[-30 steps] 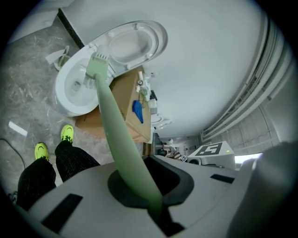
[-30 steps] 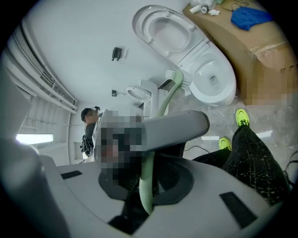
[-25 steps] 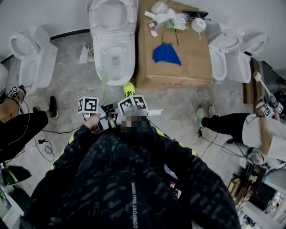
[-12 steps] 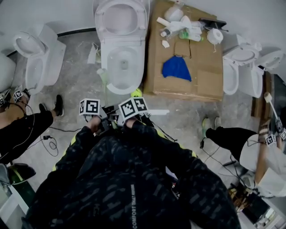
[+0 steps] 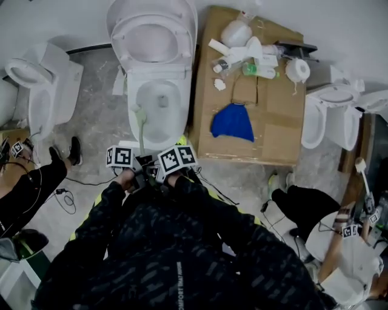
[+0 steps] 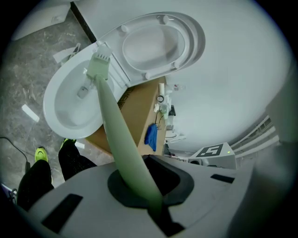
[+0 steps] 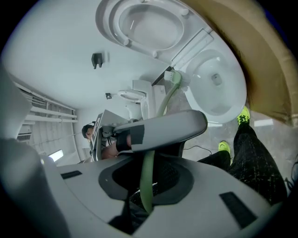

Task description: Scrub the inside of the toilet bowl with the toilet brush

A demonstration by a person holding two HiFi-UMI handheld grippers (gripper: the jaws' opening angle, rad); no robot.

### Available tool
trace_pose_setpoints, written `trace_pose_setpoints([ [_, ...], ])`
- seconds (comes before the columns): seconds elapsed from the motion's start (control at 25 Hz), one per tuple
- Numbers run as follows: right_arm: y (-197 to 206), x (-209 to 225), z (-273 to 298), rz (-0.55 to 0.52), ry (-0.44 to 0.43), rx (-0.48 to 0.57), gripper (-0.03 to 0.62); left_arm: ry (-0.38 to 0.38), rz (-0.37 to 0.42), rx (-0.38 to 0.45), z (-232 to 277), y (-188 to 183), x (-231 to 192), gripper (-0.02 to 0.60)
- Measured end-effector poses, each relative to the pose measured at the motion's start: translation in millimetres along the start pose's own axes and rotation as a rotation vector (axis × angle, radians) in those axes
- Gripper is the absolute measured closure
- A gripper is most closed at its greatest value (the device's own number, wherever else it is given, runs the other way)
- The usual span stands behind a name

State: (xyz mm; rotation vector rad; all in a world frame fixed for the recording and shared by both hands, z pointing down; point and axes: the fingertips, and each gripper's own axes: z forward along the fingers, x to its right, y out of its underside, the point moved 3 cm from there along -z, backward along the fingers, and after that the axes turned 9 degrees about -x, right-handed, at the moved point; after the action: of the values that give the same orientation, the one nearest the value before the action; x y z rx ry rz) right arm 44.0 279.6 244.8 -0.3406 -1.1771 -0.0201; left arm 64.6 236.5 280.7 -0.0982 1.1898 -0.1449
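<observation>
Grey marbled floor (image 5: 97,121), white wall (image 5: 54,18), big cardboard box (image 5: 273,133), spare toilets (image 5: 42,91)

Toilet bowl (image 5: 179,115), ahead of both tongs: white ceramic, glossy and smooth, with soft reflections on the rim. Raised seat (image 5: 153,37) beyond it: white, same gloss.

Toilet brush (image 6: 114,130), clamped in the left tongs (image 6: 144,195) and the right tongs (image 7: 142,195): pale green plastic handle, matt and smooth; whitish bristle head.

Tongs bodies: light grey moulded plastic, matt, with a black recess round the jaws.

Floor (image 5: 97,121) beneath the tongs: grey, veined, stone-look, dull sheen.

Box (image 5: 273,133), right of the tongs: brown cardboard, matt, creased at the flaps.

Cloth (image 5: 232,123) on the box: blue fabric, soft, crumpled.

Sleeves (image 5: 97,218) behind the tongs: dark cloth, faintly patterned.
</observation>
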Motion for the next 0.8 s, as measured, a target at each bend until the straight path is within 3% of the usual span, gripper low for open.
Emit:
trace_pose_setpoints([
  [0.48,-101.8,46.0,-25.5,0.07,-0.003,-0.006,0.522,0.01,-0.071,-0.002,41.2,-100.9,-28.3,0.571],
  [0.8,-150.2,98.5,-2.7,0.143,0.051,0.002,0.525,0.079,-0.105,-0.018,59.1,-142.4,-88.6,0.571],
])
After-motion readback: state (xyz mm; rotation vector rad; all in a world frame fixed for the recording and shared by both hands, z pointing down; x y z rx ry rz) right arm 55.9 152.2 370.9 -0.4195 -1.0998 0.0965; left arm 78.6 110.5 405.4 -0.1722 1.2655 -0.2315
